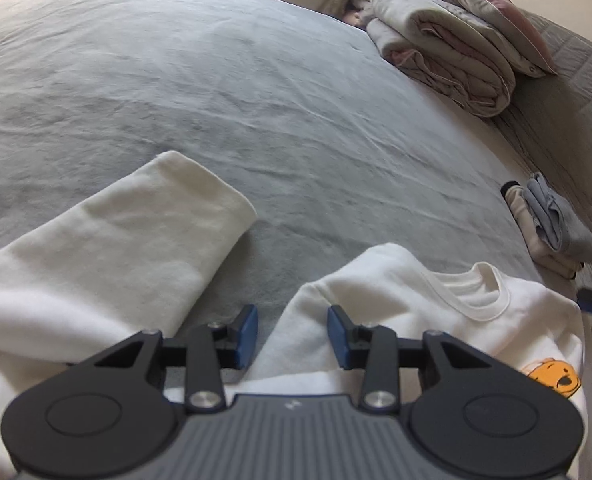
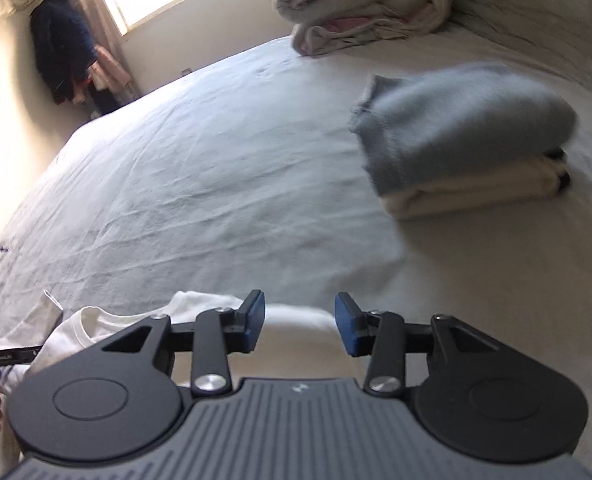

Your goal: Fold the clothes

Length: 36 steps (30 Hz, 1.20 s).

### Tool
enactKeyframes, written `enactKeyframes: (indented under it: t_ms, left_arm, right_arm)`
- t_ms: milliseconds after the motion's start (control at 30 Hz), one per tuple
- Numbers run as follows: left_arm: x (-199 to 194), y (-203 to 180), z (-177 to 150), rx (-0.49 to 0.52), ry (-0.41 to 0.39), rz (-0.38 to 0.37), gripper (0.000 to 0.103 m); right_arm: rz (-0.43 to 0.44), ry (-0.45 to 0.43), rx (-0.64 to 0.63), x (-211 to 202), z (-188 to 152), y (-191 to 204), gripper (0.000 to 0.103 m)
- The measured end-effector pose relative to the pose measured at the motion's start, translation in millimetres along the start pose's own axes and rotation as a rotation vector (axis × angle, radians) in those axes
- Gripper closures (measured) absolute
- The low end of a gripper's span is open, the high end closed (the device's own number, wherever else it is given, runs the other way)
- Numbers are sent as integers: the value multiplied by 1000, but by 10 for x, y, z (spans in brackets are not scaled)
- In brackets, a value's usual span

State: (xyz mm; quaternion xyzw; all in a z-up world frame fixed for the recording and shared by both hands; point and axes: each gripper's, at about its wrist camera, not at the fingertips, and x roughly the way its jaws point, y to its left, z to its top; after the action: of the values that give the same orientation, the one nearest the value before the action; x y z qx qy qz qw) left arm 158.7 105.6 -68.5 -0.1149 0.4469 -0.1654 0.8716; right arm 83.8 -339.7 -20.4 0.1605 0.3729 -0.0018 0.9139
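Sweatshirt [image 1: 376,300], white and spread on the bed [image 1: 216,80], is judged soft and limp; its sleeve [image 1: 136,232] at ten o'clock is best gripped. Left gripper [image 1: 292,334] and right gripper [image 2: 299,322] are held apart, empty.

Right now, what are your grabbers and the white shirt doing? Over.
Left gripper, right gripper open, empty. White sweatshirt unfolded on bed. Nothing blocking.

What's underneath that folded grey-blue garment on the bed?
The grey-blue garment lies on a folded cream garment, with something black peeking out at one end. Whether more lies between or beneath them is covered.
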Motion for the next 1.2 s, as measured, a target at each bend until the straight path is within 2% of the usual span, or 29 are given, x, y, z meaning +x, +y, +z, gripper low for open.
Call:
enactKeyframes:
  t_ms: [200,300,400,467,533,633,767,967,1200]
  left_arm:
    - [-3,2,-4,30,17,1,67]
    - [5,-36,-11,63,31,21,72]
    - [15,-65,-17,84,35,52,84]
    - [22,-72,-26,82,32,65,98]
    - [18,-105,-44,88,17,81,100]
    - [1,-255,-89,149,-10,148,100]
    - [-110,-425,-51,221,-78,244,101]
    - [-318,-588,289,293,-231,332,100]
    - [-75,-739,752,367,-321,415,100]
  right_arm:
    - [72,91,-108,598,57,371,60]
    - [92,139,-141,825,1,499,60]
    - [65,120,-207,825,-95,555,58]
    - [46,106,-251,824,-159,592,65]
    - [27,93,-296,824,-222,629,72]
    - [-1,73,-362,823,-318,685,84]
    - [-6,21,-371,717,-351,726,87]
    - [-50,-134,-419,594,-218,918,88]
    - [-122,-246,-393,828,176,1058,89]
